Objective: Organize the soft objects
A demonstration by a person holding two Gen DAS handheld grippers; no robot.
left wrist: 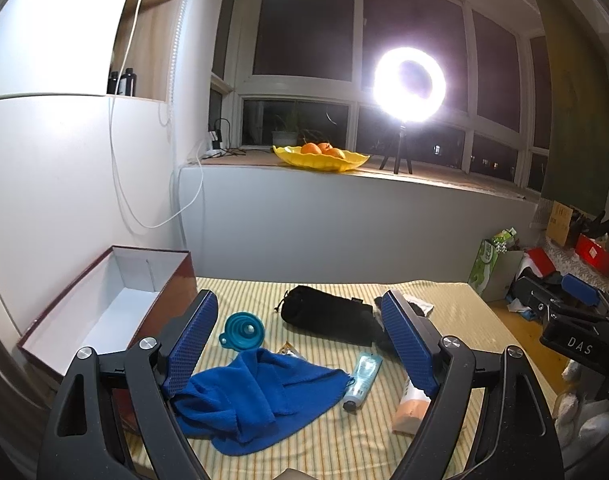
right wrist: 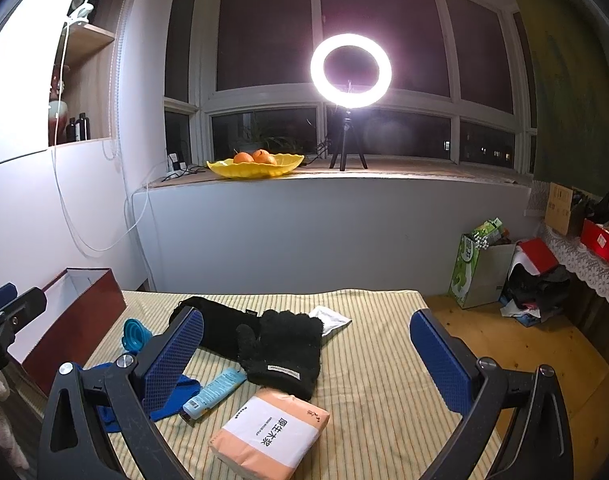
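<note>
A crumpled blue towel [left wrist: 252,396] lies on the striped mat [left wrist: 444,312], just below my open left gripper [left wrist: 300,308], whose left finger [left wrist: 192,340] is close to it. Beyond lie a black pouch [left wrist: 324,312], a black glove [right wrist: 282,348] and a tissue pack [right wrist: 270,432]. The towel's edge shows in the right wrist view [right wrist: 172,400]. My right gripper [right wrist: 308,328] is open and empty above the glove and tissue pack. An open red box [left wrist: 104,304] with a white inside stands at the left.
A teal folding funnel [left wrist: 242,330], a small tube [left wrist: 362,376] and a white packet [right wrist: 330,320] also lie on the mat. A windowsill behind holds a yellow fruit bowl [left wrist: 322,156] and a ring light [left wrist: 410,84]. Bags and clutter [right wrist: 488,272] stand on the floor at right.
</note>
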